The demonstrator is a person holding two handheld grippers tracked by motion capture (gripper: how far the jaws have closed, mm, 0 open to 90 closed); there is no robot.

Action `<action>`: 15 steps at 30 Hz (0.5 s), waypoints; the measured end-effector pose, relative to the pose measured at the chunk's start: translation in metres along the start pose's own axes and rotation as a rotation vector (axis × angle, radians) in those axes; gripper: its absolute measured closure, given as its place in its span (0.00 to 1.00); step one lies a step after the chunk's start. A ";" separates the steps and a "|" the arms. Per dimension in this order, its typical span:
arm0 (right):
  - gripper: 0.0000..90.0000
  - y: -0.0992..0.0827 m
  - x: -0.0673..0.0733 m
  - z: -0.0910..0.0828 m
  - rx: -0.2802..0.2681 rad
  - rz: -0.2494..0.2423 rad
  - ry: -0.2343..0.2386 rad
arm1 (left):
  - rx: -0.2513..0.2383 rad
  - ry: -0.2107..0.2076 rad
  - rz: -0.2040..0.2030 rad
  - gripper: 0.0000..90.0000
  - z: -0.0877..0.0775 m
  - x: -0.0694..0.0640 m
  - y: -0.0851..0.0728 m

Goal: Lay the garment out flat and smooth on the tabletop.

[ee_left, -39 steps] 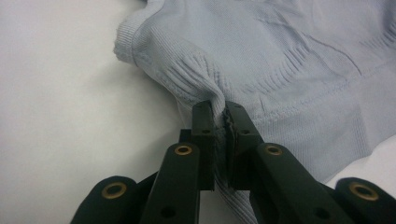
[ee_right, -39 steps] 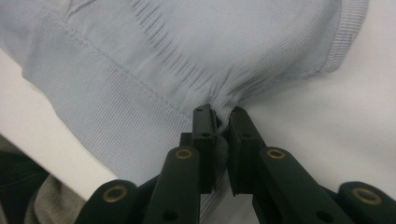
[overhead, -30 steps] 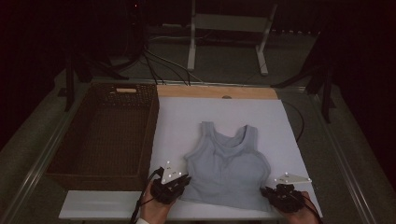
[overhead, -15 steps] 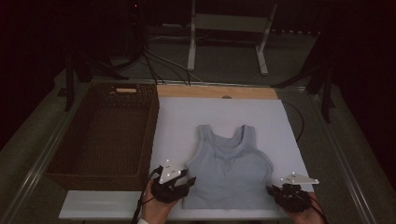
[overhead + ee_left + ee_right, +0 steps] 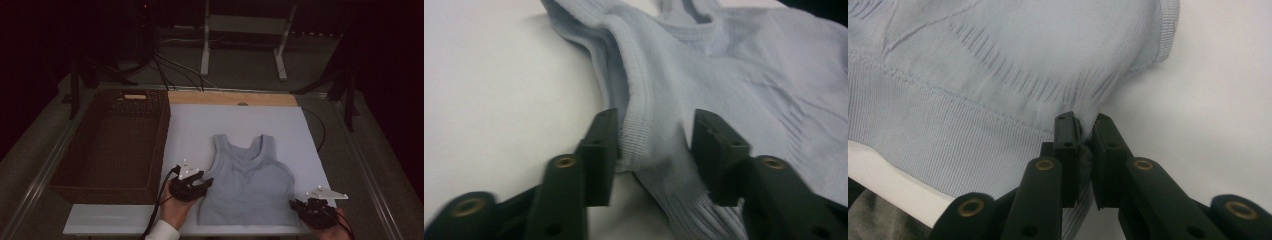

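So there's a big white board (image 5: 200,125) on the table with a dark wicker basket (image 5: 112,145) right along its left edge, and a light blue tank top (image 5: 250,185) lying flat on the board's near half, straps pointing away from the person. The left gripper (image 5: 654,145) sits at the top's left side seam, jaws just opened and then eased in a little, fabric between them but not pinched. The right gripper (image 5: 1085,135) is clamped tight on the top's lower right hem corner, near the board's front edge.

Count on inspection: one light blue tank top (image 5: 247,185), one wicker basket (image 5: 112,145) at left, one white board (image 5: 240,125), two handheld grippers, left (image 5: 202,186) and right (image 5: 296,204), near edge.
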State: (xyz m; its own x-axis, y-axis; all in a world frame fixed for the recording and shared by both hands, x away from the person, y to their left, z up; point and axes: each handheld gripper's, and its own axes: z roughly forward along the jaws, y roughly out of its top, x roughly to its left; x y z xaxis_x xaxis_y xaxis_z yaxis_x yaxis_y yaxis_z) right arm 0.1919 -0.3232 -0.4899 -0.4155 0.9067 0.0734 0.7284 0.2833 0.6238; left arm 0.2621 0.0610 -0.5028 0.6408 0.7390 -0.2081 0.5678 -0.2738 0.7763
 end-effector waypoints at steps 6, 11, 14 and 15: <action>0.92 -0.005 -0.004 -0.003 0.009 0.005 -0.011 | 0.029 -0.028 0.023 0.78 0.004 -0.008 -0.003; 0.59 0.001 -0.004 0.000 -0.029 0.028 -0.041 | 0.034 -0.030 0.019 0.80 0.005 -0.006 -0.003; 0.48 0.008 -0.007 0.003 -0.038 0.054 -0.030 | 0.035 -0.028 0.021 0.81 0.005 -0.006 -0.003; 0.47 0.010 -0.008 0.006 -0.034 0.057 -0.029 | 0.035 -0.027 0.021 0.82 0.005 -0.006 -0.003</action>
State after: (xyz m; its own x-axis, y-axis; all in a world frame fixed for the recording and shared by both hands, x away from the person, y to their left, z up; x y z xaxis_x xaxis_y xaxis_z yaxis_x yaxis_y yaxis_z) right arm 0.2057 -0.3261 -0.4887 -0.3575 0.9299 0.0868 0.7315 0.2211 0.6451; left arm 0.2592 0.0541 -0.5071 0.6664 0.7160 -0.2081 0.5715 -0.3112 0.7593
